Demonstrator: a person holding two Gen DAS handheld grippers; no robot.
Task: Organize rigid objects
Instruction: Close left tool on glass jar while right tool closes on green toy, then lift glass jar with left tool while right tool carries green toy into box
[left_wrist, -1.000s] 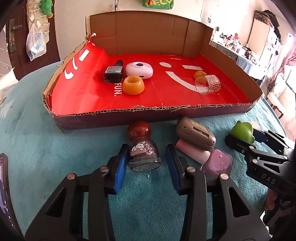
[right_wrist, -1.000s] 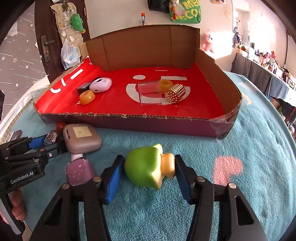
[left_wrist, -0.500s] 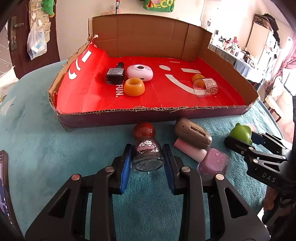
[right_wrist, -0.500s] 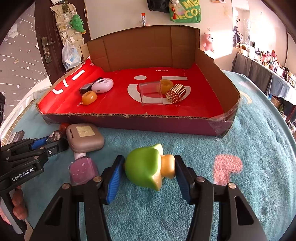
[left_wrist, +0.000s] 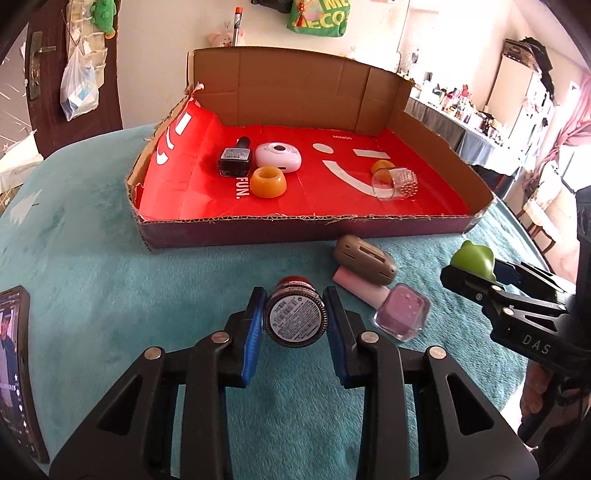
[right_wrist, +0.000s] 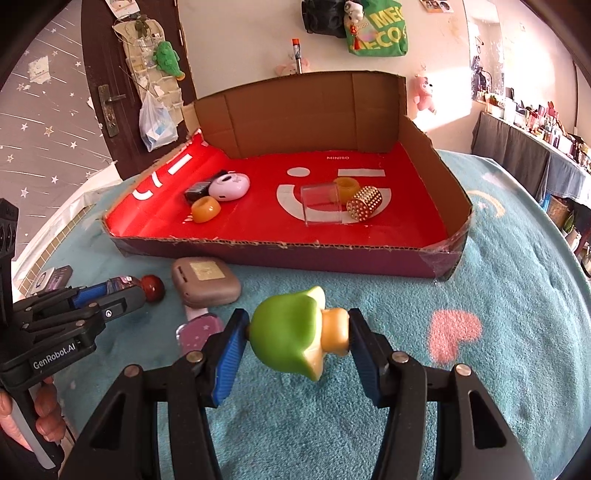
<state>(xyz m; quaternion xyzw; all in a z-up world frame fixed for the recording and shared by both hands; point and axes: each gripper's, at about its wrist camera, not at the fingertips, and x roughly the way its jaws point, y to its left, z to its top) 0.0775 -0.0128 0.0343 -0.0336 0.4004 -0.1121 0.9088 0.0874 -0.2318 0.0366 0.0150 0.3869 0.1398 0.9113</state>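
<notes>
My left gripper is shut on a small glitter bottle with a red cap. The bottle is tipped up off the teal cloth, and its labelled base faces the camera. In the right wrist view the left gripper sits at the left, with the red cap sticking out past its tips. My right gripper is shut on a green and yellow toy in front of the cardboard box. The left wrist view shows that toy at the right.
A taupe case and a pink nail polish bottle lie on the cloth between the grippers. Inside the red-lined box are a black bottle, a round pink device, an orange ring and a clear cup. A phone lies at the far left.
The left jaws have closed onto the glitter bottle and tipped it up, so its base now faces the camera. The right gripper still holds the green toy in the same place.
</notes>
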